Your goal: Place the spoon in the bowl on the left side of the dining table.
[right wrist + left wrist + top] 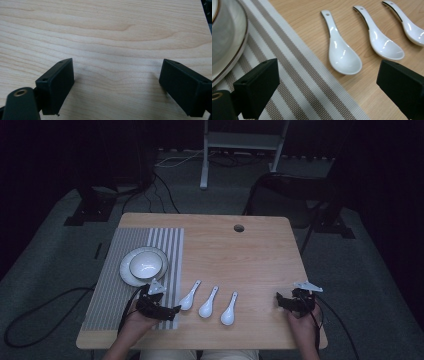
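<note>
Three white ceramic spoons lie side by side near the table's front: the left spoon, the middle spoon and the right spoon. My left gripper is open, low over the striped placemat edge, just left of the left spoon. Nothing lies between its jaws. A white bowl sits on a plate on the mat. My right gripper is open over bare wood at the front right.
The wooden table has a round cable hole near its far edge. Cables trail over the grey floor around it, and a white stand and dark chair base stand beyond the table.
</note>
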